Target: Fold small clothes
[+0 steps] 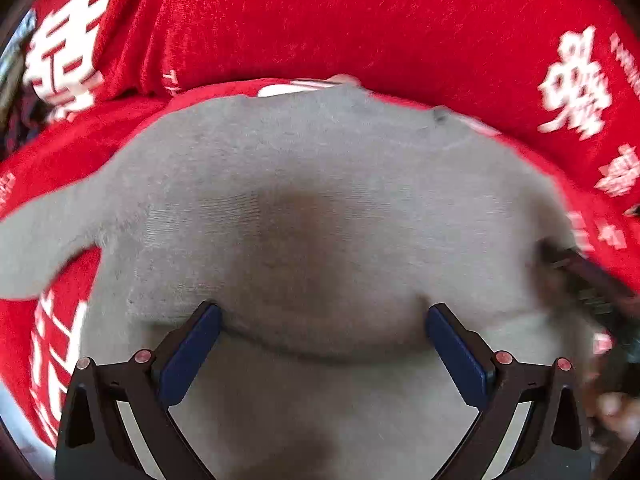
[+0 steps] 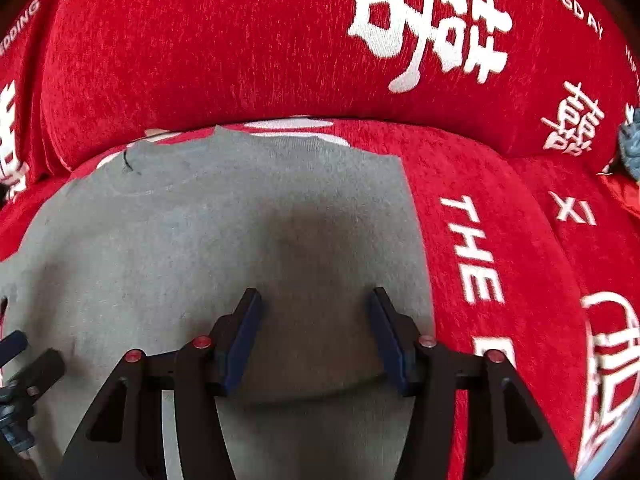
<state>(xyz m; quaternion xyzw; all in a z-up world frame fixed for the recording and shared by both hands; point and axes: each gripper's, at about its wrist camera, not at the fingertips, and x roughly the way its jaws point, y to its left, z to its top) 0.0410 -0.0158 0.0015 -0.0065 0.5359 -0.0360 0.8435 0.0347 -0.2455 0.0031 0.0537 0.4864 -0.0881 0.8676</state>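
Note:
A small grey knit top [image 1: 320, 208] lies flat on a red cover with white lettering; it also fills the lower left of the right wrist view [image 2: 224, 232]. One sleeve [image 1: 44, 240] sticks out to the left. A folded hem edge runs between the fingers of both grippers. My left gripper [image 1: 322, 318] is open just over the fabric. My right gripper [image 2: 316, 308] is open over the garment near its right edge. The right gripper shows blurred at the right edge of the left wrist view [image 1: 592, 280]. The left gripper's fingers [image 2: 24, 364] show at the right view's left edge.
The red seat cushion [image 2: 500, 240] extends right of the garment. A red backrest cushion [image 2: 240, 40] rises behind it. A grey-blue object [image 2: 630, 144] sits at the far right edge.

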